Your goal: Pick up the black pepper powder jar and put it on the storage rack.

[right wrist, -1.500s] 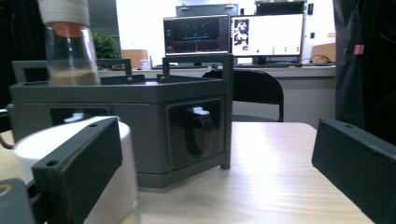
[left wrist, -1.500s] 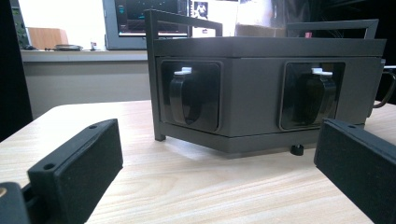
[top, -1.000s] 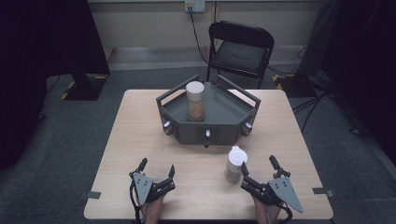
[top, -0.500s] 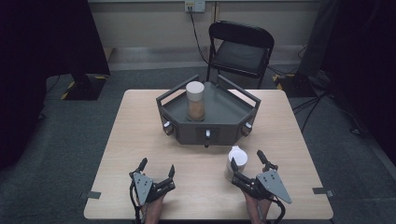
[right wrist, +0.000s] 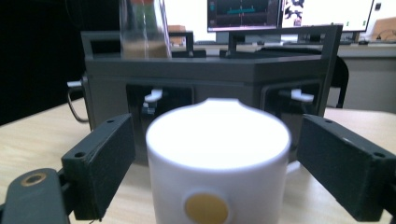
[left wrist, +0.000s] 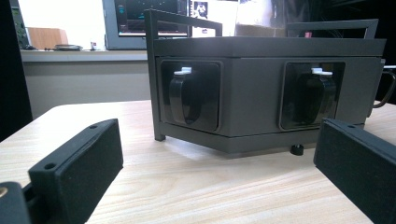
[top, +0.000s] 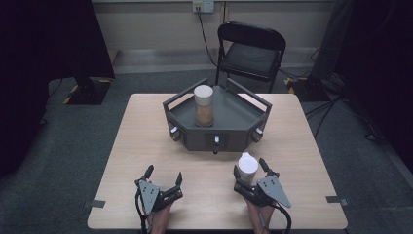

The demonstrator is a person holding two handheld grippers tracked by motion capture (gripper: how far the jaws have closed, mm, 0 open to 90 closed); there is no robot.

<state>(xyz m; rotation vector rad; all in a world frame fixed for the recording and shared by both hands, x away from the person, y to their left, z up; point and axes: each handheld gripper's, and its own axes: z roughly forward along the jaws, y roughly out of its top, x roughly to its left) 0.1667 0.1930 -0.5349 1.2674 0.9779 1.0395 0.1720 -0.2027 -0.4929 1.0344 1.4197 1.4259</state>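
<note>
Both of your right gripper's [top: 250,174] fingers had been closing around the white cup [top: 247,167], not yet touching; your left gripper's [top: 164,176] fingers stood apart.

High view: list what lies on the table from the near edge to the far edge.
Left claw and right claw nearest, with the white cup between the right claw's jaws → grey tray → clear jar standing in it.

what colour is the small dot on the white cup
Yellow-gold, on the white plastic cup; the right gripper view shows it best.
</note>
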